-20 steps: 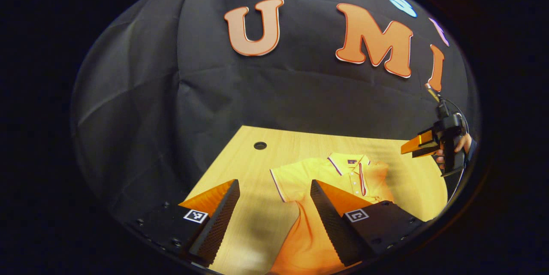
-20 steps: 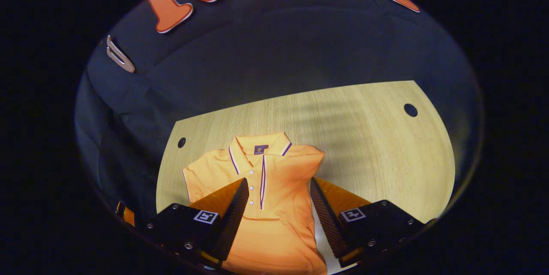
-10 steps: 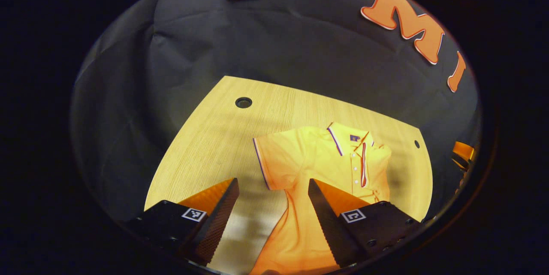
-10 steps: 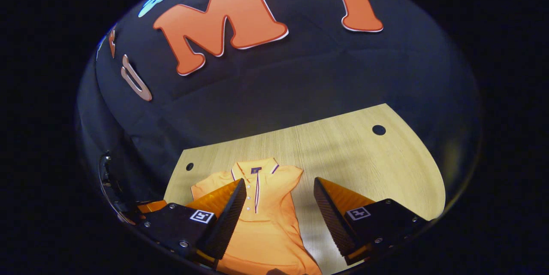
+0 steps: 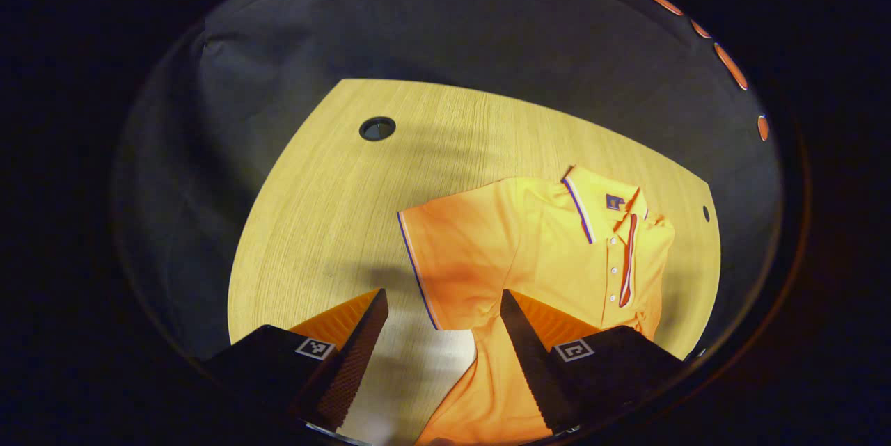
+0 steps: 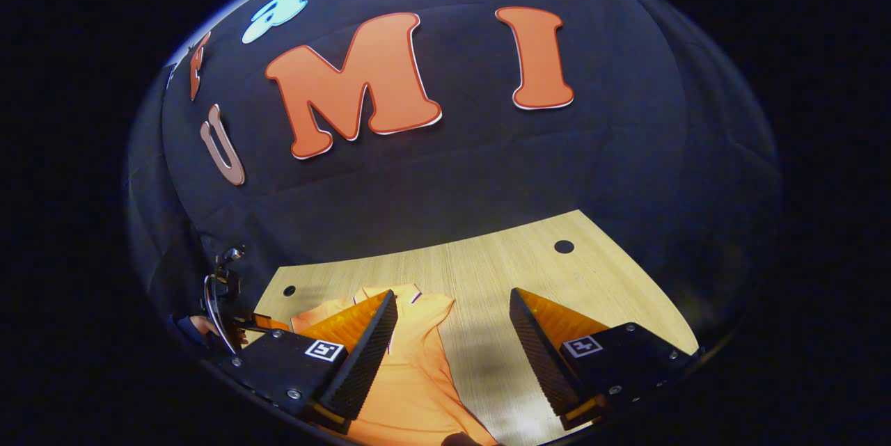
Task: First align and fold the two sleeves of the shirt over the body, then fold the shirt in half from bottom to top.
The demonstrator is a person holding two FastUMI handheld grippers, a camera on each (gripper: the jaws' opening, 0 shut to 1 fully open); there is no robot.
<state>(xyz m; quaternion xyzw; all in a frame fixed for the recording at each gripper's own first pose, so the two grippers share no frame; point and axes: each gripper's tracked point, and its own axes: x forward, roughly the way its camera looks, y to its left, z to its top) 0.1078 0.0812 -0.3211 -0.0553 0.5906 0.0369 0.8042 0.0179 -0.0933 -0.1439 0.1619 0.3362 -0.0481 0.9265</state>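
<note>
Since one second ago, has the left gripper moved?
Yes. In the left gripper view, the table hole and the shirt sit higher and larger, so the left gripper has tipped downward, nearer the table.
</note>
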